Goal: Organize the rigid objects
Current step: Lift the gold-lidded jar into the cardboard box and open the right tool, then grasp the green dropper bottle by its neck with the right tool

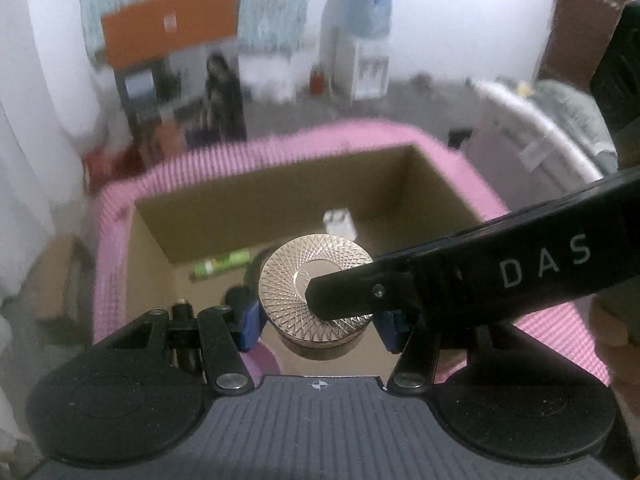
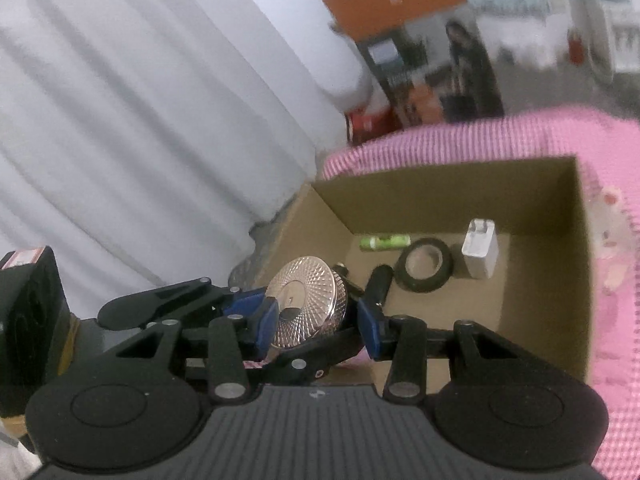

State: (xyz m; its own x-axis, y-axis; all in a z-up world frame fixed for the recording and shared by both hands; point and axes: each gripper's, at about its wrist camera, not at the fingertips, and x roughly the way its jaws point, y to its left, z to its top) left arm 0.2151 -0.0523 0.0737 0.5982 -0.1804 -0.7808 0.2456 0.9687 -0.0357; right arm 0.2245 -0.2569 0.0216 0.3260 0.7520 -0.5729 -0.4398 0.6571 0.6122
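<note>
The round gold metal tin with an engraved lid [image 1: 316, 280] hangs over the near end of the open cardboard box [image 1: 152, 248], above its floor. The left gripper [image 1: 318, 320] has its blue pads closed on the tin's sides. The right gripper [image 2: 318, 318] stands partly open around the same tin; whether its pads press it I cannot tell.

The tin looks stiff, fairly heavy and slick, so the straight side wall under the lid seems the safest hold.

On the box floor lie one green battery [image 2: 385, 242], one black tape roll [image 2: 424, 270], one white charger plug [image 2: 480, 254] and one dark cylinder [image 2: 378, 284]. The box sits on one pink checked cushion [image 2: 612, 264].
</note>
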